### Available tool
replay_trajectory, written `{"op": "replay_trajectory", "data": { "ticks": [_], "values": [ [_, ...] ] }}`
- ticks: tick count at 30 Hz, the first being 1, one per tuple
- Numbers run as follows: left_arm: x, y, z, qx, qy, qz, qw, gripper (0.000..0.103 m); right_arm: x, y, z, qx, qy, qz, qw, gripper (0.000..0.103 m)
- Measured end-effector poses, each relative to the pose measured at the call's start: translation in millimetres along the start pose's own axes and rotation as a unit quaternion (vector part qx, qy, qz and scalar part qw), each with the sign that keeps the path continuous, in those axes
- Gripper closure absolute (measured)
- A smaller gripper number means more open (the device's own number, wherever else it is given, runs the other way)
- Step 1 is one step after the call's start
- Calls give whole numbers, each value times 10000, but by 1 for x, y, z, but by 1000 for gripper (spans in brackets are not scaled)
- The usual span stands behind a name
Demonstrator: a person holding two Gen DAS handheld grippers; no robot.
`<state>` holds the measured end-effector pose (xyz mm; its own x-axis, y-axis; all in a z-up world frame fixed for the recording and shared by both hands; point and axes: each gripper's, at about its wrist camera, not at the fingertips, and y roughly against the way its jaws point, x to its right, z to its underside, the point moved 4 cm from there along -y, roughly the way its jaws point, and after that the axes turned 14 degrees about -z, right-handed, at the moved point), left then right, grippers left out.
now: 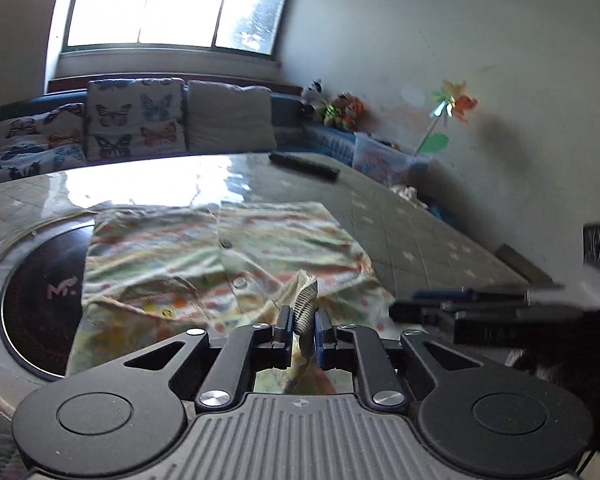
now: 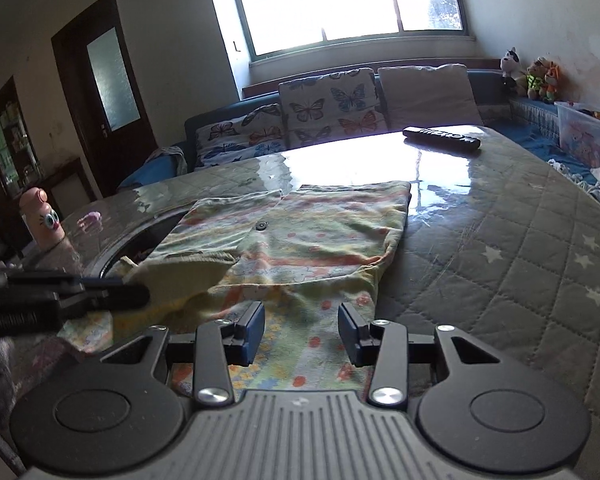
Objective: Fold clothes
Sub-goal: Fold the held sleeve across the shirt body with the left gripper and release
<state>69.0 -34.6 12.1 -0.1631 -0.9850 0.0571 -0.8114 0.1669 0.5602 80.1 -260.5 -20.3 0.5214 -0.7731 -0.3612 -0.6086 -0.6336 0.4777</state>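
Note:
A pale green and yellow child's shirt (image 1: 220,248) (image 2: 300,232) with orange stripes and buttons lies spread on the table. My left gripper (image 1: 304,326) is shut on a ribbed cuff (image 1: 305,304) of the shirt, which stands up between the pads while cloth hangs below them. In the right wrist view the left gripper (image 2: 138,292) comes in from the left edge with a yellow fold of the shirt lifted at its tip. My right gripper (image 2: 302,332) is open above the shirt's near hem, with nothing pinched. It shows blurred at the right of the left wrist view (image 1: 420,306).
The table (image 2: 500,260) has a quilted star-print cover under a glossy top. A round dark inset (image 1: 40,292) lies partly under the shirt. A remote control (image 2: 442,138) rests at the far edge, a pink bottle (image 2: 44,220) at the left. A sofa with butterfly cushions (image 2: 328,104) stands behind.

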Motion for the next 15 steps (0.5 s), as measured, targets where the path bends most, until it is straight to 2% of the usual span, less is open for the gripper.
{"op": "replay_trajectory", "data": {
  "ticks": [1,3,6,10,13,15],
  "values": [
    [-1,1,3,3,-51,-33,10000,81,-1,-1,-1,-1,-56,-71,10000,62],
    [-5,5,8,44,-126,-145,9998,64,-4,-5,-1,-36,-75,-147,9999,62],
    [-19,13,11,137,-178,-354,9991,53,-12,-19,-1,-132,-73,-294,9995,62],
    [-45,23,15,244,-137,-761,9967,48,-23,-33,-2,-188,-108,-420,9989,63],
    [-64,33,16,315,6,-887,9956,47,-23,-33,-6,-89,-194,-386,9990,65],
    [-70,37,15,426,4,-998,9941,41,-21,-33,-8,-78,-281,-371,9989,65]
  ]
}}
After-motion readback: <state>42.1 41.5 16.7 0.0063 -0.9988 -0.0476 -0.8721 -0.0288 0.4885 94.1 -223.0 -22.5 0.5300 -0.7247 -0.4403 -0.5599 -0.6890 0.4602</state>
